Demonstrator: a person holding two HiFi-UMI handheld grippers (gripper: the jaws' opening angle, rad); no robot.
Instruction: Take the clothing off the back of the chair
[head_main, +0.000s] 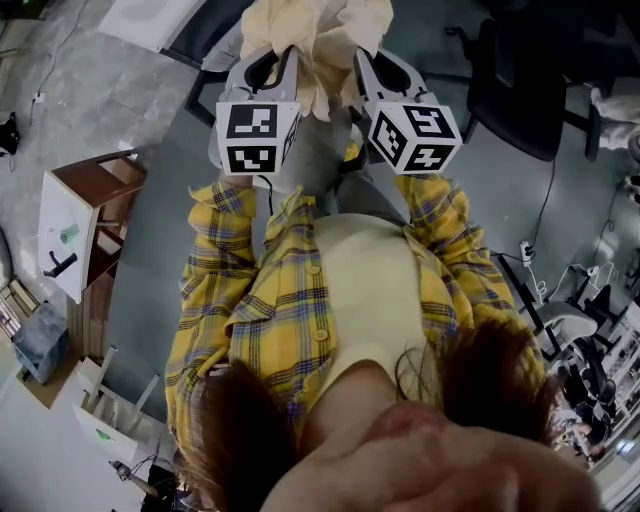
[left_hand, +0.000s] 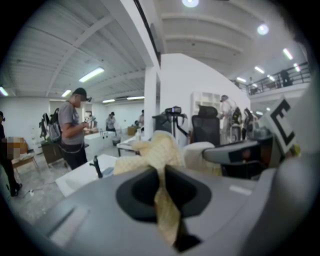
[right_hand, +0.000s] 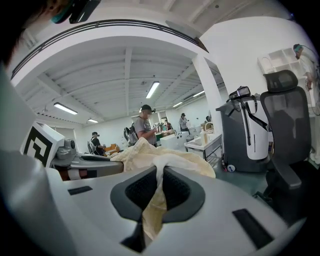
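A pale cream piece of clothing (head_main: 318, 45) hangs bunched between my two grippers at the top of the head view. My left gripper (head_main: 282, 62) is shut on one edge of it; in the left gripper view the cream cloth (left_hand: 161, 165) is pinched between the dark pads and a strip of it trails toward the camera. My right gripper (head_main: 362, 62) is shut on the other edge, and in the right gripper view the cloth (right_hand: 159, 172) runs up out of the closed jaws. Both grippers are held up side by side in front of my chest. The chair's back is hidden.
A black office chair (head_main: 515, 85) stands at the upper right, also seen as a black chair (right_hand: 280, 110) in the right gripper view. A small wooden shelf unit (head_main: 85, 225) sits at the left. Cables and a power strip (head_main: 527, 250) lie on the floor. People stand at white tables (left_hand: 95, 170) in the background.
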